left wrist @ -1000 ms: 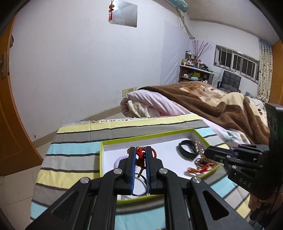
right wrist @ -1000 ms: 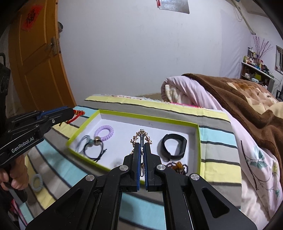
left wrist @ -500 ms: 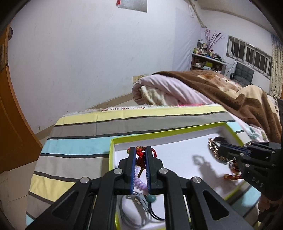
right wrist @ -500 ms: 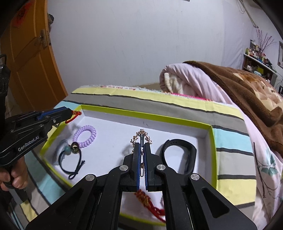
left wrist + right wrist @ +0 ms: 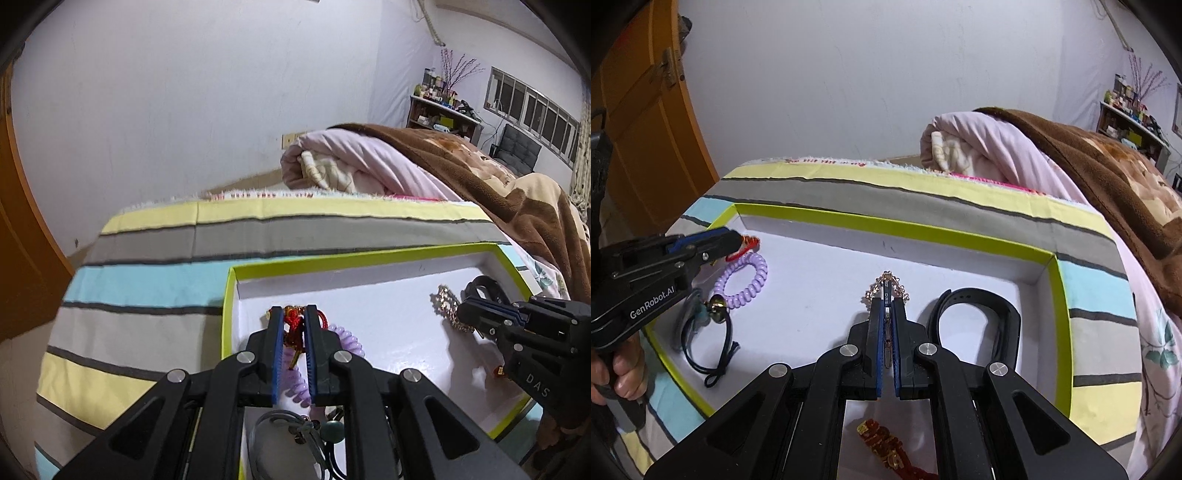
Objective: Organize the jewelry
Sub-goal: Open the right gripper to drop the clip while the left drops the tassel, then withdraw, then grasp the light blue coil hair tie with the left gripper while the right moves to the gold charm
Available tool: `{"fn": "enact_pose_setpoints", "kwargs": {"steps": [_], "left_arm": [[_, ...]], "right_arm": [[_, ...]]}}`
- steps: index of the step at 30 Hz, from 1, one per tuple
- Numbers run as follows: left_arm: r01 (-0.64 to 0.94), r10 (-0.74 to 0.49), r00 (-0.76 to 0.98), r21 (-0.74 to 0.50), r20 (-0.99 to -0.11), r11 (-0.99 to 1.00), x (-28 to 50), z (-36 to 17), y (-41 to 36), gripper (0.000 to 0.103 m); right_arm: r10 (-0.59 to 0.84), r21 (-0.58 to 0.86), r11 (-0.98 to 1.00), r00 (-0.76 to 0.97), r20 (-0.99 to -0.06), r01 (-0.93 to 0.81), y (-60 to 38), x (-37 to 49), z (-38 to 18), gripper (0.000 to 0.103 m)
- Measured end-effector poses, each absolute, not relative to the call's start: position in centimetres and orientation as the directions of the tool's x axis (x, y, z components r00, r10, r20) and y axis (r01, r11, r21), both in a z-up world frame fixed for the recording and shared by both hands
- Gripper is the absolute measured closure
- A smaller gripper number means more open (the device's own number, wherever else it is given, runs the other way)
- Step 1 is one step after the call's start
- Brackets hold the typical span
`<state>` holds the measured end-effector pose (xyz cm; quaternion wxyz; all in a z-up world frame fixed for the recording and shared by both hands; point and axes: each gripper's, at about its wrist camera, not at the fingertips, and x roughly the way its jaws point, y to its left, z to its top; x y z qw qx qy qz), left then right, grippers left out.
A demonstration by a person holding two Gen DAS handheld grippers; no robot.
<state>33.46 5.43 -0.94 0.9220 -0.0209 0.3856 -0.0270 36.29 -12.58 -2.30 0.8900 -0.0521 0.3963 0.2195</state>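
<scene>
White walls [image 5: 184, 110], orange door [image 5: 639, 122] — barred window [image 5: 532, 107], cluttered shelf [image 5: 443, 110], black chair [image 5: 517, 147].

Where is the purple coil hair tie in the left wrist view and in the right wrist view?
Left wrist: the purple coil tie sits low centre, just right of the left gripper and partly behind its fingers.
Right wrist: the tie lies at the left, inside the tray, below the left gripper's tip.
Shared landmark: the tray's green rim.

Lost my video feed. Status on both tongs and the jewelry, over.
Left tongs opening, red knotted cord between them. Right tongs shut on gold chain. Both over the tray; purple coil band lies beneath the left.
</scene>
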Motion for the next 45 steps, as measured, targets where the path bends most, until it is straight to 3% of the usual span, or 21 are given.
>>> {"fn": "enact_pose_setpoints", "kwargs": {"steps": [5, 7, 8, 27, 45], "left_arm": [[0.042, -0.065, 0.694, -0.05, -0.717, 0.998, 33.5, -1.0, 5.2, 0.09], [0.046, -0.077, 0.696, -0.062, -0.714, 0.997, 33.3, -0.7, 5.3, 0.086], [0.044, -0.077, 0.699, -0.065, -0.711, 0.997, 33.1, -0.5, 5.4, 0.085], [0.031, -0.077, 0.771, -0.083, -0.632, 0.996, 23.4, 4.3, 5.8, 0.081], [0.015, -0.067, 0.82, -0.095, -0.569, 0.995, 11.8, 5.1, 4.4, 0.081]], "right_arm": [[0.343, 0.078, 0.9, 0.587, -0.733, -0.429, -12.6, 36.5, -2.3, 0.096], [0.342, 0.076, 0.901, 0.591, -0.731, -0.428, -12.7, 36.3, -2.1, 0.08], [0.347, 0.081, 0.9, 0.591, -0.728, -0.428, -12.8, 36.1, -2.0, 0.078], [0.391, 0.111, 0.898, 0.656, -0.646, -0.425, -16.2, 26.1, 3.1, 0.077], [0.397, 0.12, 0.904, 0.706, -0.586, -0.41, -19.4, 13.5, 5.0, 0.077]]}}
